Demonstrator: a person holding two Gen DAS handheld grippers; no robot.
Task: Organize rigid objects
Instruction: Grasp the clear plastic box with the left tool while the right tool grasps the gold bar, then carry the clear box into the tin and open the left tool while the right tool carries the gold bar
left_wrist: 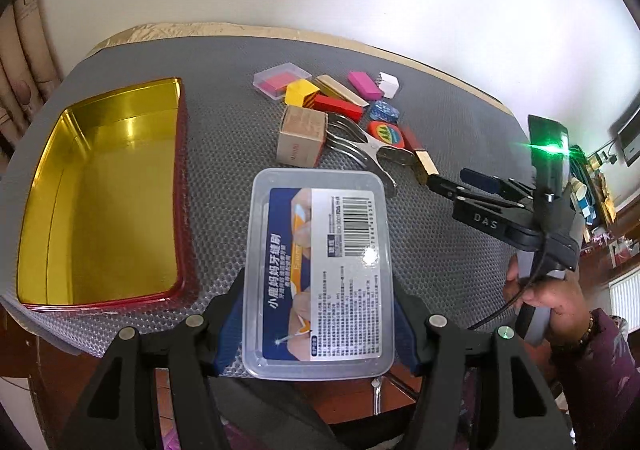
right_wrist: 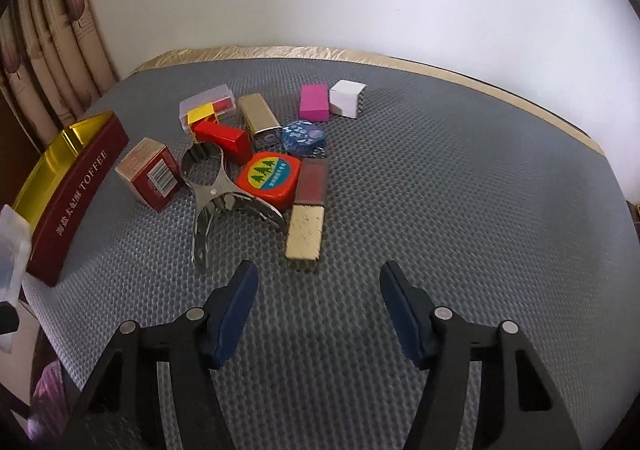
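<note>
My left gripper point(left_wrist: 320, 300) is shut on a clear plastic box point(left_wrist: 320, 250) with a printed barcode label, held above the table's near edge. To its left lies the open gold-lined toffee tin point(left_wrist: 120, 210), its red wall point(right_wrist: 76, 202) showing in the right wrist view. My right gripper point(right_wrist: 319, 274) stands open over the grey mat with nothing between its fingers. It sits just in front of a gold-and-maroon block point(right_wrist: 306, 226), and appears as the right gripper point(left_wrist: 450, 180) in the left wrist view.
A cluster lies mid-table: orange tape measure point(right_wrist: 268, 178), metal clamp point(right_wrist: 212, 202), brown-red carton point(right_wrist: 150, 174), red block point(right_wrist: 224, 140), gold block point(right_wrist: 258, 116), pink block point(right_wrist: 314, 102), white block point(right_wrist: 347, 98), blue disc point(right_wrist: 302, 136). A person's hand point(left_wrist: 552, 302) holds the right gripper.
</note>
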